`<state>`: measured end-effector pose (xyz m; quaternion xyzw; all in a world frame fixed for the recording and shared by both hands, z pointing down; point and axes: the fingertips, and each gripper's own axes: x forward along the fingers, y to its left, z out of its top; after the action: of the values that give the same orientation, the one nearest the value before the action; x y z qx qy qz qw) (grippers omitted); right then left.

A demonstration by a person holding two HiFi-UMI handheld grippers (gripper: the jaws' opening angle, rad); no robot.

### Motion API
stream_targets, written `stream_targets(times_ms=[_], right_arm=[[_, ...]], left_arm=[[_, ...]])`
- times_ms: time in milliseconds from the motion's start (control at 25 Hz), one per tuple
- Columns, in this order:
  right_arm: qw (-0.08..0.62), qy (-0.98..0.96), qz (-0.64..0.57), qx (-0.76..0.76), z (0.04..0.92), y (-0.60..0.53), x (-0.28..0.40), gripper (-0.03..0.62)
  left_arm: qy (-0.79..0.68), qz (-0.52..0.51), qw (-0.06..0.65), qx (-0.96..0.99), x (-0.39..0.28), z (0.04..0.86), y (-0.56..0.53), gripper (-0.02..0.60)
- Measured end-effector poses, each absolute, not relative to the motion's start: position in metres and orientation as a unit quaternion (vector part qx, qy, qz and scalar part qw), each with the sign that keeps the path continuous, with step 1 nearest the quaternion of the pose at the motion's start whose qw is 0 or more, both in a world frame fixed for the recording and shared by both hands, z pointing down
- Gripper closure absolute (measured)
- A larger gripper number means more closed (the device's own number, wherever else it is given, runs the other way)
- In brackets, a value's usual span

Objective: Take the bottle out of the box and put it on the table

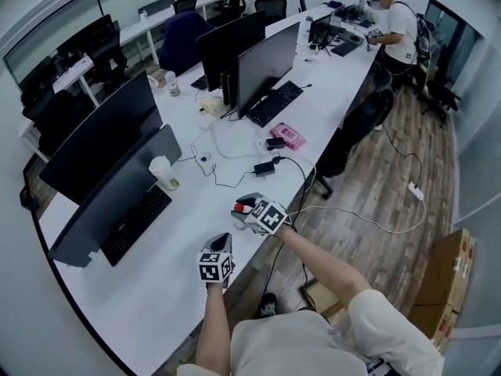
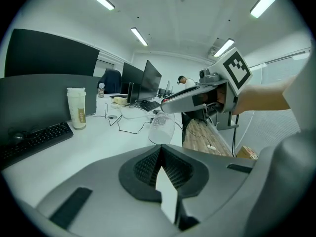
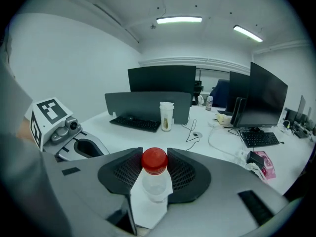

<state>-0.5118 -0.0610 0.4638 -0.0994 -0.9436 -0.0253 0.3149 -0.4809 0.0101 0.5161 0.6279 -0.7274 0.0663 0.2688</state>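
A clear plastic bottle (image 3: 155, 184) with a red cap (image 3: 154, 161) sits between the jaws of my right gripper (image 3: 154, 171), which is shut on its neck. In the head view the red cap (image 1: 239, 207) shows just ahead of the right gripper (image 1: 249, 207), over the front edge of the white table (image 1: 176, 245). The left gripper view shows the bottle (image 2: 163, 128) hanging below the right gripper (image 2: 170, 103), clear of the tabletop. My left gripper (image 2: 160, 153) is shut with nothing in it, and hovers (image 1: 220, 243) over the table just left of the right one.
A paper cup (image 1: 163, 172), a black keyboard (image 1: 138, 221) and dark monitors (image 1: 109, 190) stand further back on the table, with cables (image 1: 227, 175) and a pink pack (image 1: 288, 135) to the right. An open cardboard box (image 1: 322, 295) lies on the floor by my legs. Larger boxes (image 1: 446, 284) stand at right.
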Motion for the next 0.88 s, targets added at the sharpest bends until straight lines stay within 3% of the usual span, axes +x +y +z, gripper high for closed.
stream_targets(times_ms=[880], right_arm=[[0.283,-0.959,0.022,-0.021,0.481,-0.058,-0.504,0.338]], left_arm=[[-0.744,0.044,0.264,0.612,-0.486,0.521,0.039,0.566]])
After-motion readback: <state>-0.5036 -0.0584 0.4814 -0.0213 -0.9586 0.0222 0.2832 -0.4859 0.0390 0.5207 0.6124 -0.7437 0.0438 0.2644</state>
